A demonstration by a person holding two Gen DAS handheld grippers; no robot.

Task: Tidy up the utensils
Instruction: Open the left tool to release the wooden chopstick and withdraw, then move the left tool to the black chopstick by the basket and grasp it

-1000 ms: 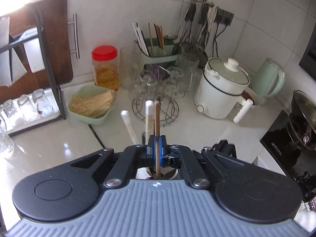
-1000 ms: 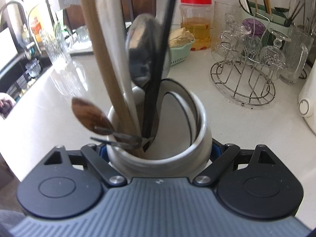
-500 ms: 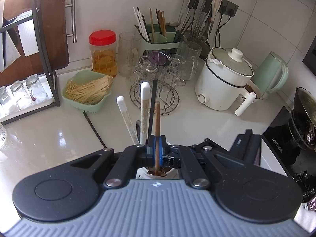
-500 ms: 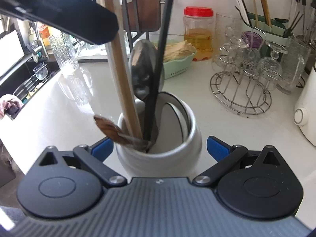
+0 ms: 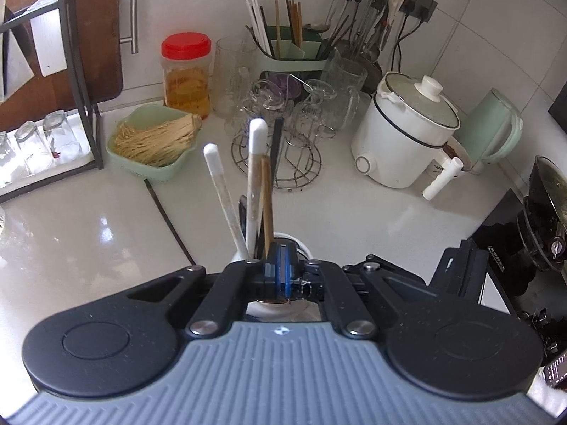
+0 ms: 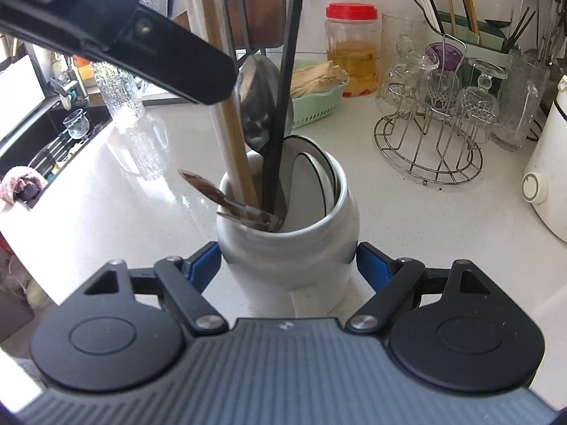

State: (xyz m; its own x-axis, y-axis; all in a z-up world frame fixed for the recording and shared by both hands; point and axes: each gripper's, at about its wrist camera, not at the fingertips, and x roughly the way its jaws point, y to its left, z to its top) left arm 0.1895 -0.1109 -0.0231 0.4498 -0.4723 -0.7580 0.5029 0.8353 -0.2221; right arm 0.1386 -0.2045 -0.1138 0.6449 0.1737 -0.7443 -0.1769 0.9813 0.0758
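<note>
A white ceramic jar [image 6: 290, 248] stands on the counter and holds a metal spoon [image 6: 262, 106], a black handle [image 6: 283, 106], white spoons [image 6: 312, 177] and a small wooden spoon [image 6: 202, 184]. My right gripper [image 6: 287, 251] straddles the jar low down. Its jaws are closing, and the blue pads sit close beside the jar without visibly pressing. My left gripper [image 5: 278, 269] hangs over the jar, shut on a long wooden handle [image 5: 265, 198] that stands in it. One of its black fingers [image 6: 177, 60] crosses the upper left of the right wrist view.
Behind the jar are a green basket of straw-like sticks [image 5: 156, 141], a red-lidded jar [image 5: 186, 71], a wire rack of glasses [image 5: 280, 134], a white cooker [image 5: 404, 131] and a green kettle [image 5: 496, 124]. One black chopstick [image 5: 170, 219] lies on the counter. The sink [image 6: 42, 141] is left.
My right gripper let go of the jar, spread its jaws and drew back a little. My left gripper sank with the wooden handle, which now stands deeper in the jar.
</note>
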